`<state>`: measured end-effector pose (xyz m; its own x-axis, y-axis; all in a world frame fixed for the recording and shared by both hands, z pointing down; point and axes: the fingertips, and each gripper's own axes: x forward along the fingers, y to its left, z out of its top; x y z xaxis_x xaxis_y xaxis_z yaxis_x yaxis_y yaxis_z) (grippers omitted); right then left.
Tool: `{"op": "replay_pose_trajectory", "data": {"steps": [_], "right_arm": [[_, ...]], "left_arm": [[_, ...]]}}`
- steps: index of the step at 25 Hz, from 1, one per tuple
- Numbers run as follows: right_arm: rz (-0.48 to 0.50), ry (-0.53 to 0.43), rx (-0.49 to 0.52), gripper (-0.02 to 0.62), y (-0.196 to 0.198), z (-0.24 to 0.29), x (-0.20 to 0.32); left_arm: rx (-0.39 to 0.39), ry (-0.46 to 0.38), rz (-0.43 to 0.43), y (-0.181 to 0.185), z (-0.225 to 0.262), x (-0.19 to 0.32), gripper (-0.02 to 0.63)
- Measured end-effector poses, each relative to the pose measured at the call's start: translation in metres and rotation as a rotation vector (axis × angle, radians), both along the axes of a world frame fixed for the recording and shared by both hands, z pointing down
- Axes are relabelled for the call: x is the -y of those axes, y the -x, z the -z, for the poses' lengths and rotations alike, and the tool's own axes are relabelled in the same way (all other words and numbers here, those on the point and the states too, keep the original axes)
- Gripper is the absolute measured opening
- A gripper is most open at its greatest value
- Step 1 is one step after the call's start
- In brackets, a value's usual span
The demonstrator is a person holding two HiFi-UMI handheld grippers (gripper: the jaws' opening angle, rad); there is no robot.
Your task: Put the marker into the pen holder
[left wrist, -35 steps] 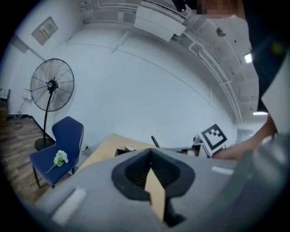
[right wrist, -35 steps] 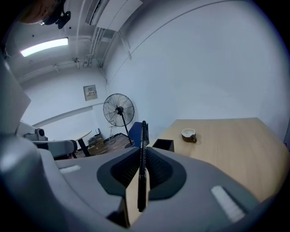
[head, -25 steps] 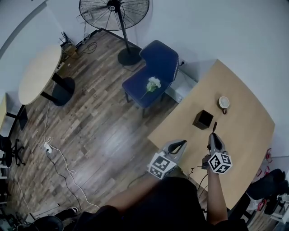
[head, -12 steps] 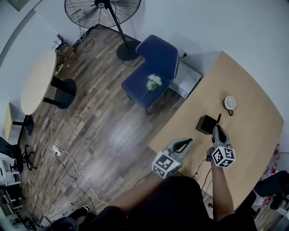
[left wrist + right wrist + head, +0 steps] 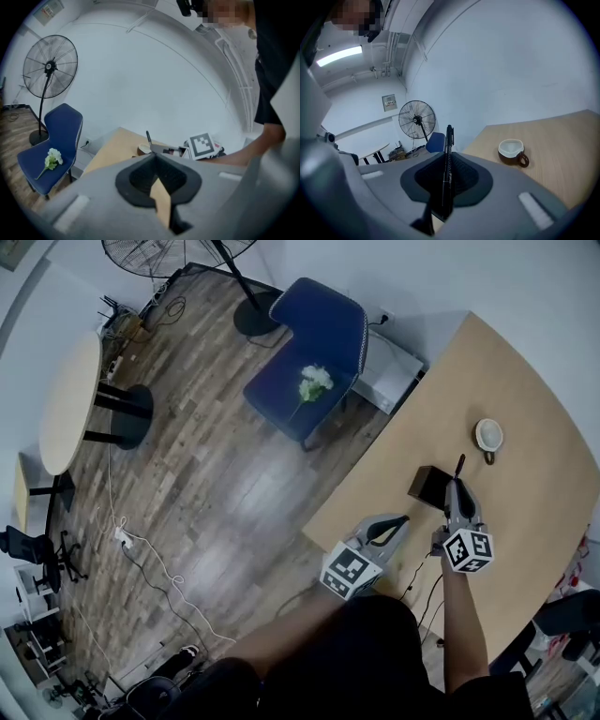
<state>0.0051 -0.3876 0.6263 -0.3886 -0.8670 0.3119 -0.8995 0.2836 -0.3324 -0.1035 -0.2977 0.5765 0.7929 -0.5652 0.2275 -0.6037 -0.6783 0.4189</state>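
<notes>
The black marker stands between the jaws of my right gripper, which is shut on it, with its tip pointing up and away from me. The same marker rises above the pads in the right gripper view. The black square pen holder sits on the wooden table, touching or just left of the right gripper's jaws. My left gripper hovers over the table's near edge, left of the holder, shut with nothing in it. From the left gripper view I see the marker sticking up.
A brown mug with a white inside stands beyond the holder, and also shows in the right gripper view. A blue chair with a white flower stands on the floor left of the table. A standing fan is further back.
My right gripper has carried the marker forward, from the near side of the table up to the pen holder. The left gripper has shifted slightly forward too.
</notes>
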Motion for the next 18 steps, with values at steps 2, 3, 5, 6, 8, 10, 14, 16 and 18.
{"op": "replay_pose_trajectory", "data": {"steps": [2,3,5,6,8,10,14,16,18], "right_arm": [[0.005,0.003,0.004,0.043,0.001,-0.007,0.004],[0.007,0.005,0.007,0.043,0.001,-0.010,0.006],[0.005,0.012,0.009,0.043,0.002,-0.015,0.008],[0.002,0.014,0.005,0.043,0.002,-0.018,0.008],[0.006,0.015,-0.018,0.043,0.001,-0.022,0.008],[0.020,0.017,-0.037,0.044,0.002,-0.026,0.008],[0.041,0.018,-0.063,0.046,0.006,-0.029,0.009],[0.053,0.020,-0.070,0.048,0.007,-0.031,0.009],[0.063,0.020,-0.071,0.052,0.007,-0.032,0.009]], "left_arm": [[0.007,0.014,-0.001,0.000,-0.010,0.001,0.003],[0.013,0.022,-0.001,0.000,-0.016,0.002,0.003],[0.023,0.038,0.003,0.003,-0.024,0.002,0.003],[0.026,0.046,0.006,0.004,-0.027,0.001,0.003],[0.035,0.051,0.006,0.004,-0.031,-0.002,0.003],[0.048,0.051,0.004,0.005,-0.035,-0.004,0.003],[0.070,0.069,0.005,0.012,-0.043,-0.007,0.003],[0.074,0.074,0.009,0.015,-0.046,-0.009,0.003],[0.074,0.073,0.014,0.016,-0.047,-0.010,0.003]]}}
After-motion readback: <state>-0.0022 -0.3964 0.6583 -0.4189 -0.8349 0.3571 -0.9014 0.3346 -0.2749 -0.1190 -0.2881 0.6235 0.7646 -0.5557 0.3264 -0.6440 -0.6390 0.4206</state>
